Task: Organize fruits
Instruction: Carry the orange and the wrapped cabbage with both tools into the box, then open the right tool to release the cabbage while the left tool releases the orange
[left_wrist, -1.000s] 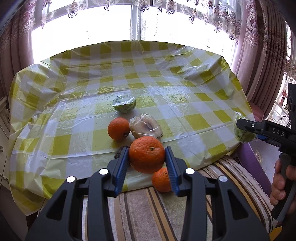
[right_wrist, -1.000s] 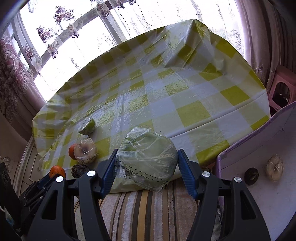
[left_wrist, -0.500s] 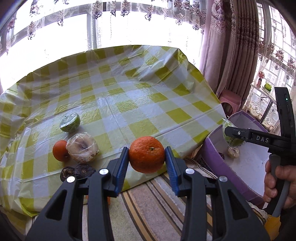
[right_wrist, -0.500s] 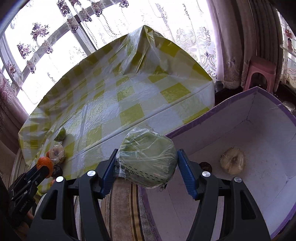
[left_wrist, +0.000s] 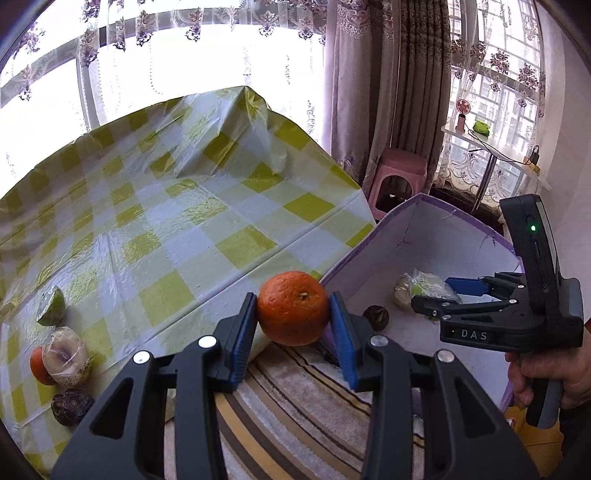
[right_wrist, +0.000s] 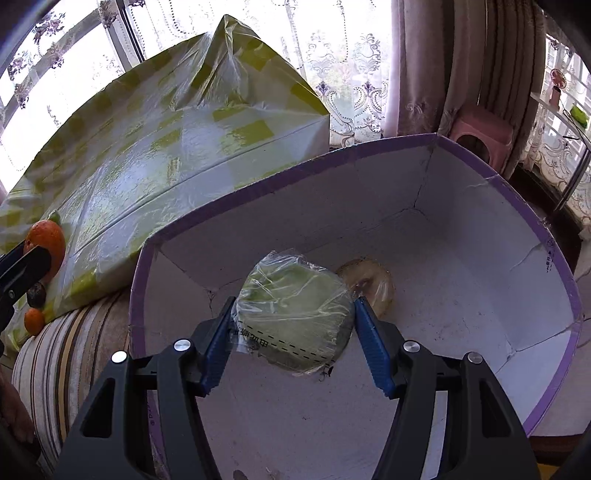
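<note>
My left gripper (left_wrist: 293, 325) is shut on an orange (left_wrist: 292, 307), held in the air beside the near corner of a purple-rimmed white box (left_wrist: 373, 236). Over the inside of that box (right_wrist: 498, 192), my right gripper (right_wrist: 293, 325) is shut on a green fruit half wrapped in plastic film (right_wrist: 291, 308). The left wrist view shows the right gripper (left_wrist: 434, 295) inside the box, a hand (left_wrist: 546, 376) on its handle. On the box floor lie a pale wrapped fruit half (right_wrist: 369, 280) and a dark round fruit (left_wrist: 376, 317).
On the yellow-checked tablecloth (left_wrist: 166, 229) at the left lie a wrapped green piece (left_wrist: 51, 310), an orange (left_wrist: 37, 363), a pale wrapped fruit (left_wrist: 66, 356) and a dark fruit (left_wrist: 72, 406). A striped cushion (left_wrist: 295, 413) lies below. A pink stool (left_wrist: 400, 173) and curtains stand behind.
Both grippers have swung right, away from the table and toward the box, each keeping its fruit. The right gripper has sunk over the box floor; the left one has rolled.
</note>
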